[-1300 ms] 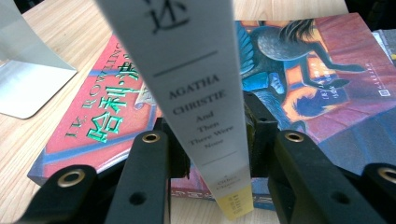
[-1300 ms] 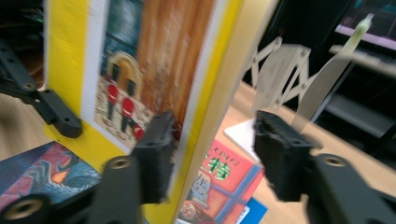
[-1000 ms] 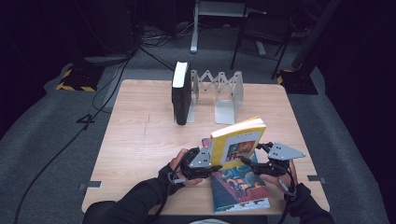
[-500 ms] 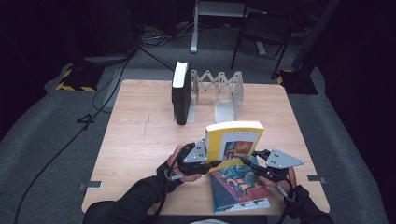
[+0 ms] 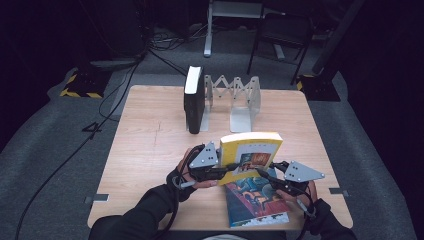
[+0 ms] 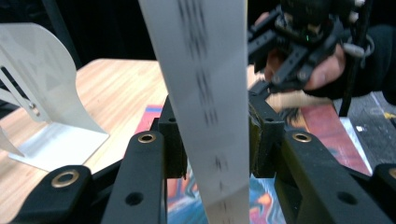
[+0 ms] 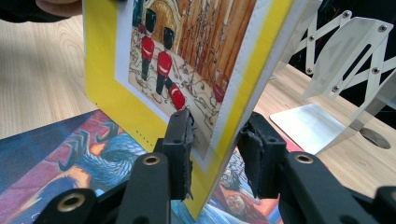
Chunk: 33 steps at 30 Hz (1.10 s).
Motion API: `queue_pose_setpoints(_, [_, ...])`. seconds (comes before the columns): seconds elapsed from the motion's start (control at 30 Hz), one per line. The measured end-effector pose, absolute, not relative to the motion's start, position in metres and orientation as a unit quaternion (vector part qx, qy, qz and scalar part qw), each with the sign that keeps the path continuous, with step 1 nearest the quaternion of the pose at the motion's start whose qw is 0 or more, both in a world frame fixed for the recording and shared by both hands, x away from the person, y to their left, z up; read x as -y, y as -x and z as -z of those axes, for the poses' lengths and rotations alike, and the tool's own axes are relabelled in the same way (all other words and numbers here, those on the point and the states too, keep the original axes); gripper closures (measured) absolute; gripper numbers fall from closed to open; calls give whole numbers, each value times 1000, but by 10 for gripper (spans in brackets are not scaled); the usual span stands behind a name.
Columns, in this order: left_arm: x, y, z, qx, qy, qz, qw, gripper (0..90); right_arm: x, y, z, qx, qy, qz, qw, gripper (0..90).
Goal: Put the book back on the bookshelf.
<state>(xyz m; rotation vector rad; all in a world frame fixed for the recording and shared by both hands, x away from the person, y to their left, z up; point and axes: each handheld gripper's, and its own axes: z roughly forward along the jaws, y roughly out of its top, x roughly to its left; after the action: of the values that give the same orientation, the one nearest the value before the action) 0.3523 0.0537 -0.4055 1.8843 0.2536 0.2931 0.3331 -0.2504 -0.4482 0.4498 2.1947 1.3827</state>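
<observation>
A person seated at a wooden desk point(image 5: 150, 135) holds a yellow book point(image 5: 250, 155) upright between two sets of hand-held tongs, above a second, colourfully illustrated book point(image 5: 255, 200) that lies flat on the near edge of the desk.

The left tongs point(image 5: 220, 170) grip the yellow book at its left edge; in the left gripper view the pale spine point(image 6: 205, 93) stands between the two black jaws, both pads pressed against it, the jaws having just eased slightly wider. The right tongs point(image 5: 265, 172) meet the book at its lower right corner. In the right gripper view the yellow cover point(image 7: 154, 70), with its picture of red-coated guards, runs between the jaws: the left pad lies against the cover, while the right pad stands just clear of the back of the book, a narrow gap showing. These jaws have just been closing on the book and now hold at that width.

The book is tilted slightly, its top edge leaning away from the person, and it is lifted clear of the flat book beneath it.

Farther back on the desk a black book point(image 5: 194, 100) stands upright against the left end of a silver expanding book rack point(image 5: 235, 97), well apart from the hands. The person's dark sleeves point(image 5: 145, 215) enter from the bottom of the high view.
</observation>
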Motion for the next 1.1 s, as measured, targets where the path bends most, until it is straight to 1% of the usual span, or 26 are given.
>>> queue_pose_setpoints(0.27, [-50, -354, 392, -109, -790, -128, 590, 643, 250, -333, 448, -807, -165, -506, 255, 639])
queue_pose_setpoints(0.5, [-44, -355, 384, -99, -793, -131, 586, 678, 249, -333, 448, -807, -168, -504, 258, 608])
queue_pose_setpoints(0.57, [-43, -354, 384, -97, -793, -130, 587, 712, 249, -334, 448, -808, -171, -501, 257, 565])
queue_pose_setpoints(0.63, [-42, -354, 383, -108, -794, -137, 582, 726, 248, -335, 448, -811, -177, -496, 257, 498])
queue_pose_setpoints(0.67, [-43, -355, 383, -115, -793, -137, 583, 728, 249, -335, 448, -811, -178, -495, 255, 479])
queue_pose_setpoints(0.73, [-45, -357, 384, -126, -789, -147, 583, 739, 252, -335, 448, -813, -180, -492, 253, 429])
queue_pose_setpoints(0.93, [-56, -364, 380, -154, -779, -176, 582, 749, 275, -335, 444, -810, -217, -481, 254, 398])
queue_pose_setpoints(0.97, [-62, -366, 378, -164, -778, -197, 574, 749, 280, -335, 443, -808, -222, -483, 255, 398])
queue_pose_setpoints(1.1, [-77, -374, 375, -196, -769, -230, 564, 750, 297, -339, 442, -797, -256, -485, 252, 394])
